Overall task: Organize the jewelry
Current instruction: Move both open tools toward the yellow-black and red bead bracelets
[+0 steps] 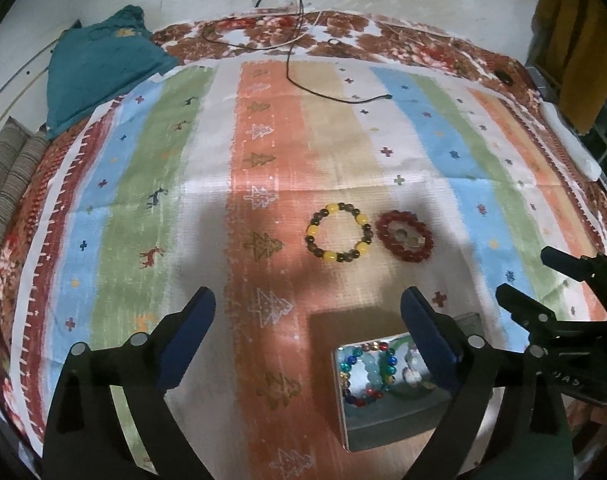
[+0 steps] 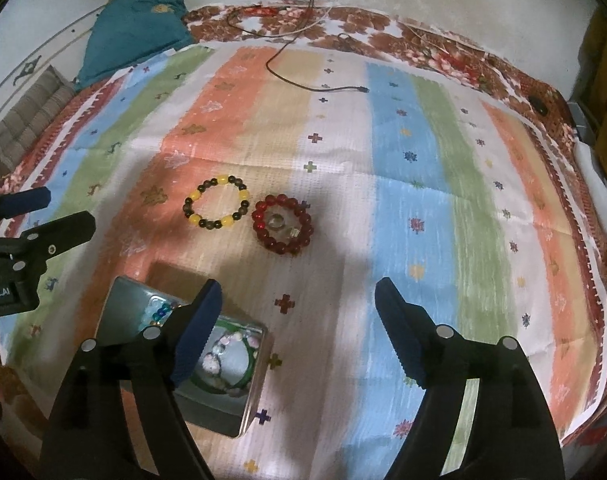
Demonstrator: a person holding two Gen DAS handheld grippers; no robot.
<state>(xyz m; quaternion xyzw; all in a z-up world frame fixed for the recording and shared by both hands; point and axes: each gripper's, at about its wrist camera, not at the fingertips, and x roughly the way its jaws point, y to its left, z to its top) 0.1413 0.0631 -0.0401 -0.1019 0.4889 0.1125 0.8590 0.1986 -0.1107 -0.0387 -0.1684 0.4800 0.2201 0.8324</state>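
I see left gripper (image 1: 307, 336) angled down over metal tin (image 1: 387, 412), jaws wide, empty. Right gripper (image 2: 299, 332) angled down beside tin, jaws wide, empty.

White lettering reading "Robot.AI", its first letter cut off by the picture edge, stands on the black plastic body of the left gripper (image 2: 43, 218) in the right wrist view. In the left wrist view, the black body of the right gripper (image 1: 543, 276) bears faint letters, possibly "UAS"; the remainder is illegible.
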